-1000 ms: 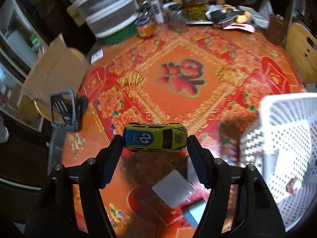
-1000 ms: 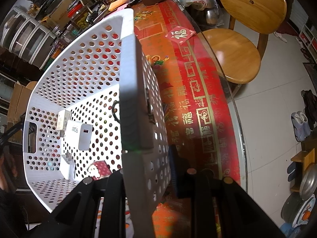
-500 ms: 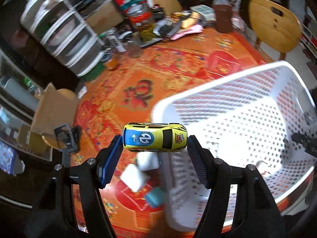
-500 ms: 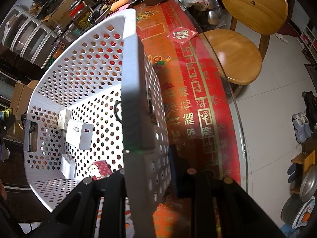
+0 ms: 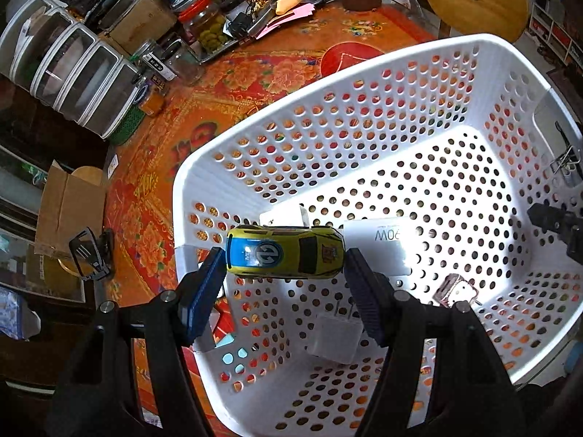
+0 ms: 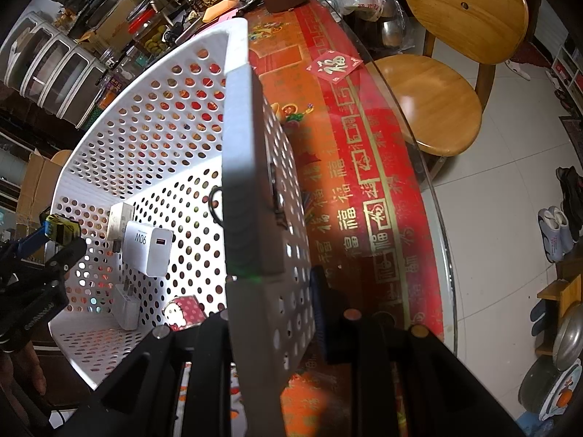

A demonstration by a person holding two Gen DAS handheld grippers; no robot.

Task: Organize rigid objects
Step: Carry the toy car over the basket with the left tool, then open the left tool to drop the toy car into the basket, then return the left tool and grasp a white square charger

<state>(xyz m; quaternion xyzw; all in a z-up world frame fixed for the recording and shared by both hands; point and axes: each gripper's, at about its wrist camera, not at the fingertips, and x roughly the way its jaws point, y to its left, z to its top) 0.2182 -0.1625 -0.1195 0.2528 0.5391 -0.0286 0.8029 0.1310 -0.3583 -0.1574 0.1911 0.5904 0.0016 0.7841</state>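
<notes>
A round worktop (image 5: 368,29) spread with a red and gold patterned cloth is carrying one white perforated basket (image 5: 364,109), which is taking up most of the left wrist view and sitting near the worktop's edge. Two wooden chairs are standing beside the worktop, one (image 6: 448,83) close by on a pale tiled floor (image 6: 510,218). A stack of clear storage drawers (image 5: 69,69) and several glass jars (image 5: 204,25) are crowding the far side. Inside the basket three white chargers are lying on the floor of it: the largest (image 6: 147,245) marked 90W, a smaller one (image 5: 337,342) with its prongs up, and a third (image 6: 120,218) behind them, along with one small red and white cat-face trinket (image 5: 455,289). The left claw (image 5: 284,284) is gripping one yellow and blue toy car (image 5: 286,253) end to end, holding it in the air above the basket's near corner, clear of the chargers below. The right claw (image 6: 269,313) is pinching the basket's side wall at the rim, one finger inside and one outside. One binder clip (image 5: 564,162) is hanging on the same wall.
</notes>
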